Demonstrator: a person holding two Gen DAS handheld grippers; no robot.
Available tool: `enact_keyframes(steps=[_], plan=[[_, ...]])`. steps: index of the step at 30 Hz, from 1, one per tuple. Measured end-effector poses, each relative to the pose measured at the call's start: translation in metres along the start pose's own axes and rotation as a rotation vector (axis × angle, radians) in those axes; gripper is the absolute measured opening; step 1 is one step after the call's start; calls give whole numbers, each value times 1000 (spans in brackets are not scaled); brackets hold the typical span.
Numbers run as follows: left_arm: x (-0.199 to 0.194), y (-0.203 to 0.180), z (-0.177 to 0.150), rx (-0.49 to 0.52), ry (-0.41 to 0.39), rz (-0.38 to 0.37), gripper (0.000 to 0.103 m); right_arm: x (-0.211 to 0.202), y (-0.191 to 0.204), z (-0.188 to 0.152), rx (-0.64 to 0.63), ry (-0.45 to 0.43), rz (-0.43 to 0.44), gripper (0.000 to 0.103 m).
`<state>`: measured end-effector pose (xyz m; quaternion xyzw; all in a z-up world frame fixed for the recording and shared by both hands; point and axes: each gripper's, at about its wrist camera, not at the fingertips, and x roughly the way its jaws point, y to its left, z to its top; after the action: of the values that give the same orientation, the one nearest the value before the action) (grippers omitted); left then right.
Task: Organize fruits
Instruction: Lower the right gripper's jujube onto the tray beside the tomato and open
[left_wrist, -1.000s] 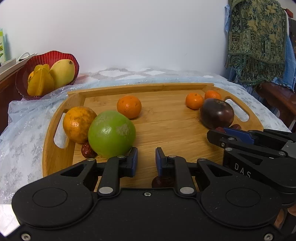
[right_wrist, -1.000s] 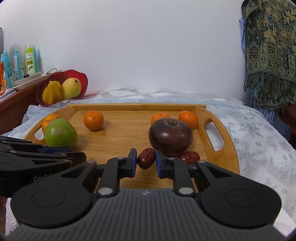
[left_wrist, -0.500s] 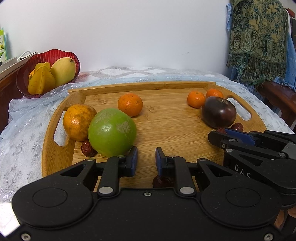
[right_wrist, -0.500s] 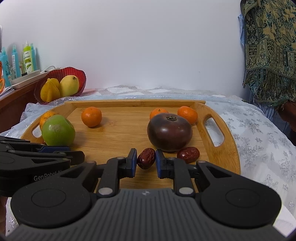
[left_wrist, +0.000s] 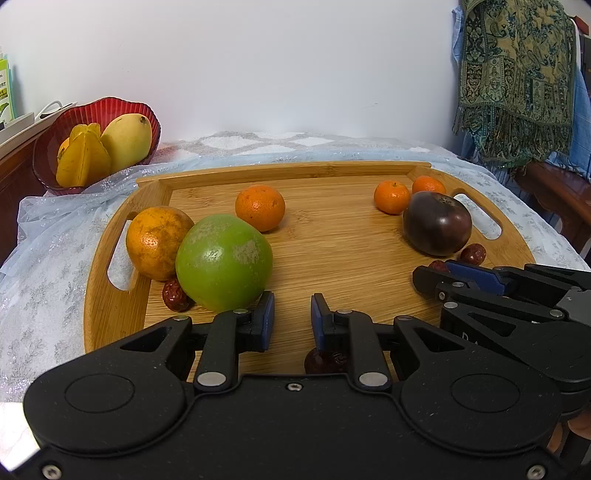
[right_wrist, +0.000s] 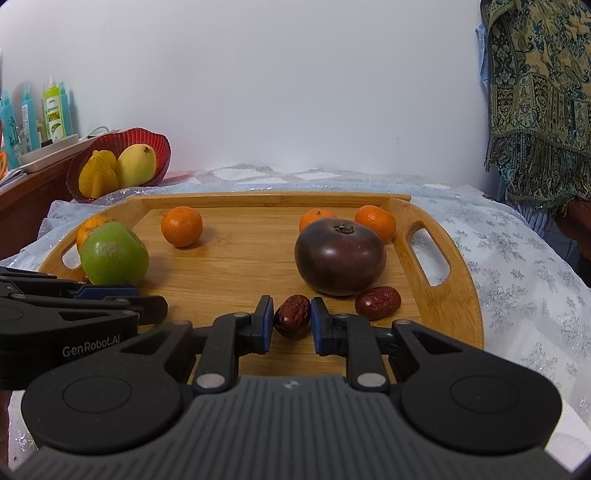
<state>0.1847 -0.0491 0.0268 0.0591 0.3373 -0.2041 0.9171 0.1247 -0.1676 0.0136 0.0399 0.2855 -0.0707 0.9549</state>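
Note:
A wooden tray (left_wrist: 332, 243) holds a green fruit (left_wrist: 223, 262), a large orange (left_wrist: 157, 242), a small orange (left_wrist: 260, 206), two mandarins (left_wrist: 391, 195), a dark purple fruit (left_wrist: 437, 223) and several red dates. My right gripper (right_wrist: 291, 319) is shut on a red date (right_wrist: 293, 314), just above the tray, in front of the purple fruit (right_wrist: 340, 256). A second date (right_wrist: 377, 302) lies to its right. My left gripper (left_wrist: 291, 319) is narrowly open with nothing between its pads, next to the green fruit. A date (left_wrist: 325, 362) lies under it; another date (left_wrist: 174, 295) is by the green fruit.
A red bowl (left_wrist: 51, 133) with a mango (left_wrist: 127, 140) and a starfruit (left_wrist: 83, 157) stands at the back left on a pale patterned cloth (right_wrist: 517, 266). Bottles (right_wrist: 53, 110) stand on a shelf at the left. A patterned fabric (left_wrist: 517, 74) hangs at the right.
Both grippers have drawn back a little, so the tray looks lower and farther. The right gripper has kept the date and has come away from the purple fruit.

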Motion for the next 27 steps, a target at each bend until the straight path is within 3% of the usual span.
enact_keyframes(steps=[14, 27], plan=[[0, 0, 0, 0, 0, 0, 22, 2, 1, -1, -3, 7, -6, 28], [-3, -4, -1, 19, 1, -8, 33, 0, 0, -1, 2, -3, -5, 28]])
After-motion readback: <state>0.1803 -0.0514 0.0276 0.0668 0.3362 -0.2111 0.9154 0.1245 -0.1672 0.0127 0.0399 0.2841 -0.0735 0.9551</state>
